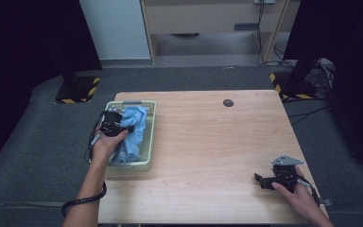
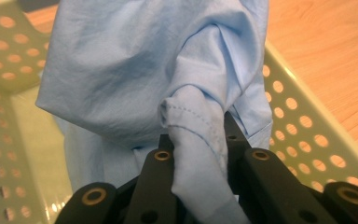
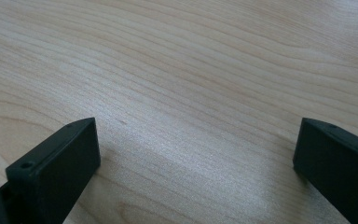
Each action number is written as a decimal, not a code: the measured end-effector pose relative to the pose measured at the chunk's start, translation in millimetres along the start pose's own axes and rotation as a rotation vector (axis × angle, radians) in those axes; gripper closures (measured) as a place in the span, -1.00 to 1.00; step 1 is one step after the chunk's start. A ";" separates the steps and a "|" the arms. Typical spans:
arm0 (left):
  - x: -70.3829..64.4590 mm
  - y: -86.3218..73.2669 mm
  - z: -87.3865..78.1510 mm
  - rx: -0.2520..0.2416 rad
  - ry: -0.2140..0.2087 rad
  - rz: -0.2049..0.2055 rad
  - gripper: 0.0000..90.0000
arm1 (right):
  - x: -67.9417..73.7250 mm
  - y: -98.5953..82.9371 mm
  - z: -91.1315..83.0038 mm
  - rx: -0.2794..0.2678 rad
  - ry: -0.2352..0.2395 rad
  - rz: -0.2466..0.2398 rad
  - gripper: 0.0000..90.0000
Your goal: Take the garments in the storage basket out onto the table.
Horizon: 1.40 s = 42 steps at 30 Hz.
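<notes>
- Here, a light blue cloth (image 2: 135,70) sits bunched inside a pale green perforated basket (image 1: 149,135) on the left side of the table, filling most of it and rising above the rim.
- The cloth is soft and creased, a plain sky blue, with a stitched hem visible on the fold nearest the camera in the left gripper view.
- The left gripper (image 1: 123,126) reaches into the basket from the near side, its black jaws pinched tight on that hemmed fold of cloth.
- The basket has round holes along its walls and stands at the table's left edge, its long side running from near to far.
- The right gripper (image 1: 261,179) rests low over the near right corner of the table, well apart from the basket, its jaws spread wide with bare wood between them.
- The wooden table (image 1: 217,142) is light, with a clear grain, and has a small dark round cap (image 1: 228,102) near its far edge.
- Grey carpet surrounds the table; beyond it stand dark curtains, a pale wall panel, and black stands with yellow-and-black striped bases.
</notes>
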State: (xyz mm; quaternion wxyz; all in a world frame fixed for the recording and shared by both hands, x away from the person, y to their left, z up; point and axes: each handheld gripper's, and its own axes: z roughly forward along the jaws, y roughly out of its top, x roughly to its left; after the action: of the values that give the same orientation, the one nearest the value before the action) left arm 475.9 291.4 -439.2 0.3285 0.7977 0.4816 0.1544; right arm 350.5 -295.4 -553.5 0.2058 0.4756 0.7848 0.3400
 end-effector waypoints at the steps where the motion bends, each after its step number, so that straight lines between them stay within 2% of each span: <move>1: 1.4 -1.2 -2.7 -0.017 -0.010 -0.012 0.81 | 0.0 0.0 0.0 0.000 0.000 0.000 -0.98; 9: 7.1 -6.5 -27.4 -0.103 -0.024 -0.033 0.81 | 0.8 -0.5 -0.7 0.000 -0.002 0.004 -0.98; 10: 6.1 -6.7 -33.5 -0.123 -0.030 -0.029 0.81 | 1.2 -0.8 -1.0 0.002 -0.001 0.004 -0.98; 12: 4.1 -6.4 -37.8 -0.130 -0.028 -0.016 0.81 | 1.2 -0.8 -1.1 0.002 0.000 0.004 -0.98; 19: 0.5 -5.4 -41.0 -0.148 -0.035 -0.002 0.81 | 1.2 -0.8 -1.1 0.002 0.000 0.004 -0.98; 26: -10.3 -3.2 -43.7 -0.167 -0.055 0.029 0.81 | 1.1 -0.8 -1.1 0.002 0.001 0.004 -0.99; 30: -16.6 0.8 -48.0 -0.194 -0.059 0.037 0.81 | 1.2 -0.8 -1.1 0.002 0.001 0.004 -0.99; 34: -17.1 3.1 -48.6 -0.198 -0.039 0.040 0.81 | 1.2 -0.8 -1.1 0.002 0.001 0.004 -0.99; 37: -16.2 3.7 -48.3 -0.198 -0.041 0.042 0.81 | 1.0 -0.8 -1.0 0.001 0.000 0.001 -0.99; 42: -12.5 2.4 -47.6 -0.212 -0.054 0.020 0.81 | 1.2 -0.9 -1.1 0.003 0.000 0.003 -0.98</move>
State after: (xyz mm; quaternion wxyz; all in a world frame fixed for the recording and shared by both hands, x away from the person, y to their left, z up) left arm 444.6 297.6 -401.6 0.4224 0.7671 0.4454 0.1862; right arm 348.7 -295.0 -553.4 0.2046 0.4770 0.7845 0.3394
